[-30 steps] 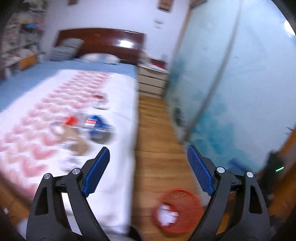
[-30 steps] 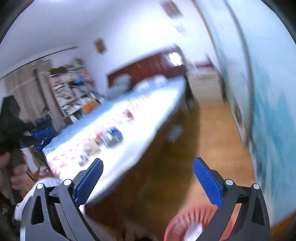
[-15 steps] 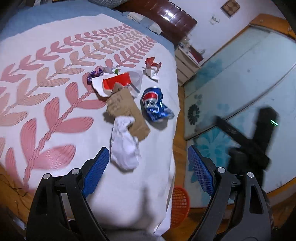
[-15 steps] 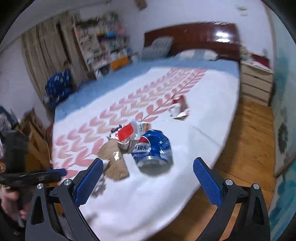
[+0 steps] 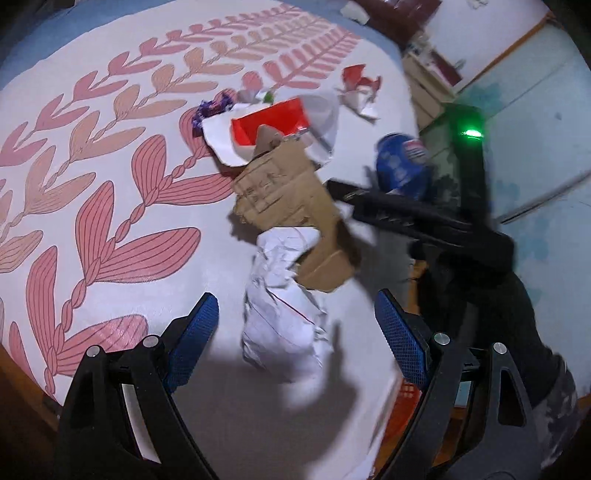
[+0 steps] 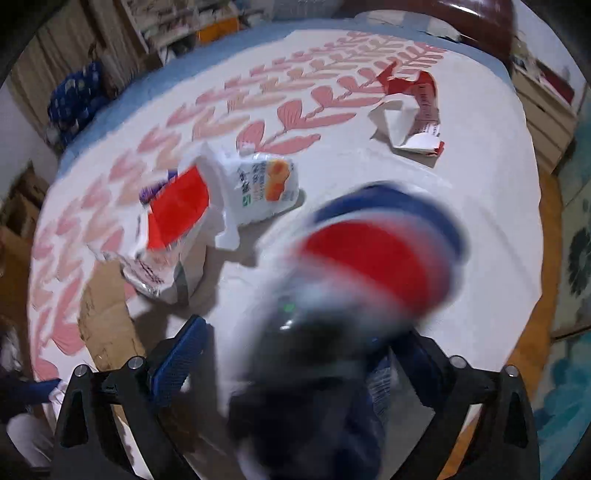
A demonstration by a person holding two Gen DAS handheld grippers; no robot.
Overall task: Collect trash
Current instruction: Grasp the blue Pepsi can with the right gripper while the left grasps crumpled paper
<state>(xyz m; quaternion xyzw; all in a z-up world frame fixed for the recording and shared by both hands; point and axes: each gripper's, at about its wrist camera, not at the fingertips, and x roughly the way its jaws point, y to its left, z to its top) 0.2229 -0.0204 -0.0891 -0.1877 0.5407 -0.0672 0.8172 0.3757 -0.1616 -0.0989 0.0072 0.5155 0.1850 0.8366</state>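
Observation:
Trash lies on the bed. My left gripper (image 5: 295, 328) is open, its jaws on either side of a crumpled white paper wad (image 5: 284, 295). Beyond the wad lie a brown cardboard piece (image 5: 288, 195), a red-and-white wrapper (image 5: 273, 122) and a torn red-white packet (image 5: 360, 90). My right gripper (image 6: 299, 354) is open, its jaws around a crushed blue-and-red soda can (image 6: 373, 258), blurred and very close. In the left wrist view the can (image 5: 400, 168) sits behind the black right gripper (image 5: 424, 218). A white snack bag (image 6: 258, 188) lies beyond the can.
The bed cover (image 5: 110, 184) is white with pink leaf prints. A red mesh basket (image 5: 408, 402) stands on the floor past the bed's edge. A dresser (image 6: 546, 110) and turquoise glass doors (image 5: 535, 110) stand to the right. Shelves (image 6: 177, 29) stand far left.
Both grippers have moved from over the floor and basket down to the bed. The left closed in on the paper wad, the right on the soda can.

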